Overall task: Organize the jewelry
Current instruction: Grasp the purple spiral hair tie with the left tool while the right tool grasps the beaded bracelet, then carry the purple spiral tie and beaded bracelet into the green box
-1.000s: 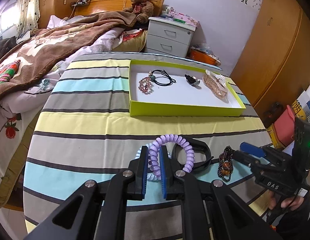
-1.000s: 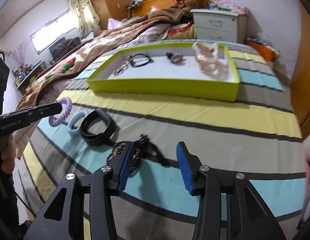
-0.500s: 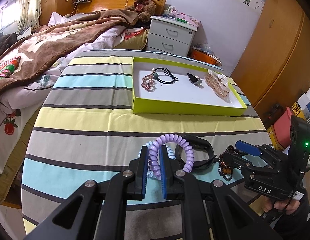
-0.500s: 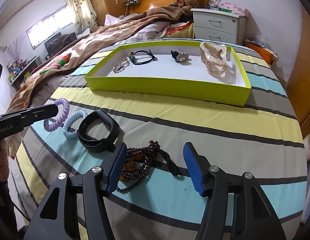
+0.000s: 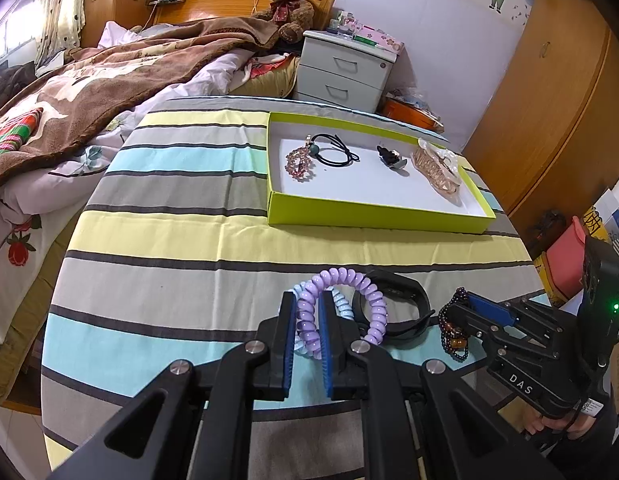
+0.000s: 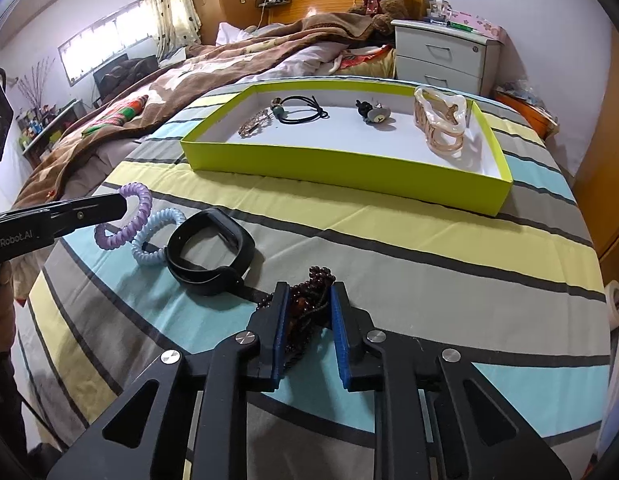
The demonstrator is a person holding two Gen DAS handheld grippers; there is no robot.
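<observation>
Right wrist view, right hand-held gripper closing on dark bead bracelet, left hand-held gripper clamping purple coil tie

The striped tablecloth carries a yellow-green tray, blue coil tie, black band and dark beads.
</observation>
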